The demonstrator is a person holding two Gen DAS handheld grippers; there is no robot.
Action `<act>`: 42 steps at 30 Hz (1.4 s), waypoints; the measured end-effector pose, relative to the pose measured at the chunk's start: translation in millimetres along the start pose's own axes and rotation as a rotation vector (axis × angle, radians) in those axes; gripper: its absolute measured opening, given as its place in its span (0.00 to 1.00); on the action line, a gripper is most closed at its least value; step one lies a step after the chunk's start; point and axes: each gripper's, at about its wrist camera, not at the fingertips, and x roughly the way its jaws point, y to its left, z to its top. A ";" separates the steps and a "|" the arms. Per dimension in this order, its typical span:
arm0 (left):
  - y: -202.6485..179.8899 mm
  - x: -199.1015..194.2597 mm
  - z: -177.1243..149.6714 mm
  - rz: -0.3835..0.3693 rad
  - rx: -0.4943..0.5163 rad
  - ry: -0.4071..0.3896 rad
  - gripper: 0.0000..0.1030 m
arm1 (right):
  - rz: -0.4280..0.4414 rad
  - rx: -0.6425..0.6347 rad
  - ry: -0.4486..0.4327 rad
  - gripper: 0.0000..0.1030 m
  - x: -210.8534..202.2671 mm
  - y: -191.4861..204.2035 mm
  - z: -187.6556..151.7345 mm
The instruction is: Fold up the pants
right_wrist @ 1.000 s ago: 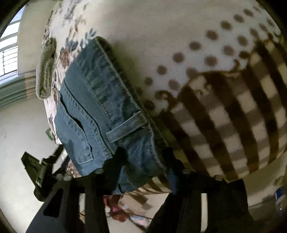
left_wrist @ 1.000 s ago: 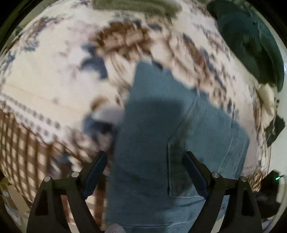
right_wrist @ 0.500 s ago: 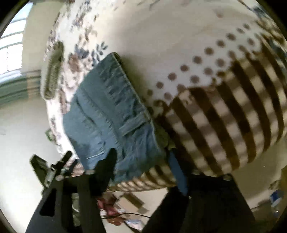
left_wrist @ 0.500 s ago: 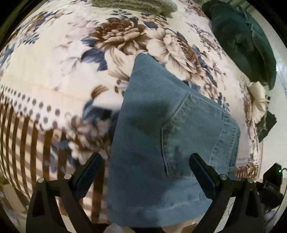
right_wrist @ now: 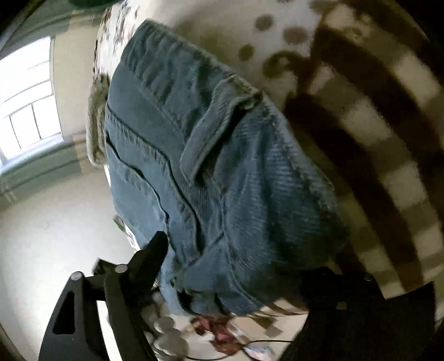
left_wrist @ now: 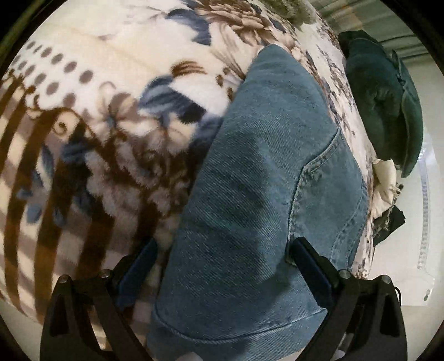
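Left wrist view, nearest first: the left gripper (left_wrist: 223, 258) has its two black fingers with blue pads spread wide, one on either side of the folded blue denim pants (left_wrist: 260, 194); the left pad (left_wrist: 138, 263) sits over the fleece just off the denim's left edge, the right pad (left_wrist: 310, 263) over the denim beside the stitched back pocket (left_wrist: 330, 194); whether either pad touches the cloth cannot be told; the pants lie as a folded stack at the near edge of the cream fleece blanket with brown stripes and blue-brown flowers (left_wrist: 111, 111), the hemmed fold hanging slightly over that edge; past the pants, towards the blanket's right edge, a crumpled cream cloth (left_wrist: 384, 188) lies just beside a dark green garment (left_wrist: 388, 105); at the far edge a strip of olive knitted fabric (left_wrist: 291, 11) shows.

Right wrist view: the right gripper (right_wrist: 238, 266) also stands spread, its left finger (right_wrist: 152, 255) at the denim's near corner and its right finger dark and blurred at the other side, nothing pinched between them; the pants' waistband and belt loop (right_wrist: 222, 130) face this camera, the stack resting on the striped border of the blanket near its edge; below the edge, blurred clutter lies on the floor (right_wrist: 216, 330); farther off a bright window (right_wrist: 25, 97) shows at the left.
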 end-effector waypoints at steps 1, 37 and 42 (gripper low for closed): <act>0.3 -0.6 0.9 -0.011 -0.001 0.003 0.97 | 0.024 0.009 -0.013 0.81 -2.1 2.6 -1.1; -64.6 -108.5 13.5 -0.136 0.101 -0.162 0.17 | 0.017 -0.227 -0.105 0.46 -62.9 110.6 -17.7; -90.5 -141.5 40.2 -0.159 0.091 -0.191 0.17 | 0.035 -0.285 -0.109 0.46 -105.9 162.7 -18.4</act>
